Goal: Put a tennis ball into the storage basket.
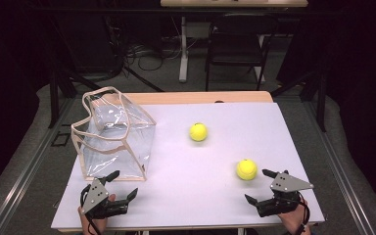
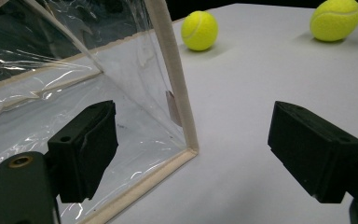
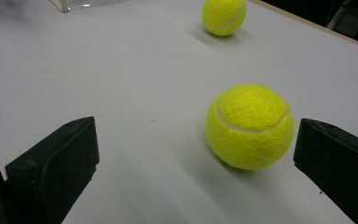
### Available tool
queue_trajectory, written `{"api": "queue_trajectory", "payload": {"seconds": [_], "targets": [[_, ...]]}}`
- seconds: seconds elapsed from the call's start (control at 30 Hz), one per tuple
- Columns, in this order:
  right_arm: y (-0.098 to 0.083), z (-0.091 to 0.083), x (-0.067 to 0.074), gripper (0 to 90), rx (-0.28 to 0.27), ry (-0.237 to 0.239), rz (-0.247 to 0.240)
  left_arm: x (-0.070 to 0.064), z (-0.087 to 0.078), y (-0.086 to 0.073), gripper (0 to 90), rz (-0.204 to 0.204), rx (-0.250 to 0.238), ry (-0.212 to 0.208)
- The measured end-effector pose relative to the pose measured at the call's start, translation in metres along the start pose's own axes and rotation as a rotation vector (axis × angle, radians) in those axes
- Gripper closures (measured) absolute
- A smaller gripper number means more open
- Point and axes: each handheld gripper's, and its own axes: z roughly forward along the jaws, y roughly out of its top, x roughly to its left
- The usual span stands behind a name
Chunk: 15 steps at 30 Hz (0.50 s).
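Right tool (image 3: 196,172) is spread wide around the near tennis ball (image 3: 250,125), probably lining up to bag it; left tool (image 2: 191,154) released by the clear bag (image 2: 121,93).

The left gripper (image 1: 121,185) sits low at the near left edge of the high view, held in the person's left hand (image 1: 94,219), its grey three-cornered plate tilted upward. Its two black jaws stand wide apart and point forward and a little to the right, with nothing pressed between them. The right gripper (image 1: 257,186) sits at the near right, held in the right hand (image 1: 293,220), jaws spread wide and pointing left, apparently gripping nothing. Both wrists enter from the bottom edge.
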Motion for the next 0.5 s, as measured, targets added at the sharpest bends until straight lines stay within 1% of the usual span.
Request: {"api": "queue_trajectory", "payload": {"seconds": [0.03,0.17,0.23,0.27,0.37,0.5], "targets": [[0.001,0.0,-0.001,0.0,0.013,0.001,0.0,0.0,0.0,0.0,16.1,0.0,0.0,0.001],[0.004,0.001,-0.003,0.0,0.031,0.004,0.0,0.0,0.0,0.0,16.1,0.002,0.002,0.001],[0.005,0.001,-0.004,0.0,0.037,-0.003,-0.003,0.0,0.001,0.0,16.1,0.002,0.005,0.001],[0.006,0.002,-0.005,0.0,0.038,-0.001,0.003,0.0,0.001,0.0,16.1,0.003,0.006,0.001],[0.01,0.002,-0.007,0.0,0.043,0.002,-0.002,0.0,0.001,0.0,16.0,-0.005,-0.002,0.001],[0.015,0.003,-0.011,0.0,0.037,0.011,0.008,0.0,0.002,-0.001,16.1,-0.003,0.008,-0.005]]}}
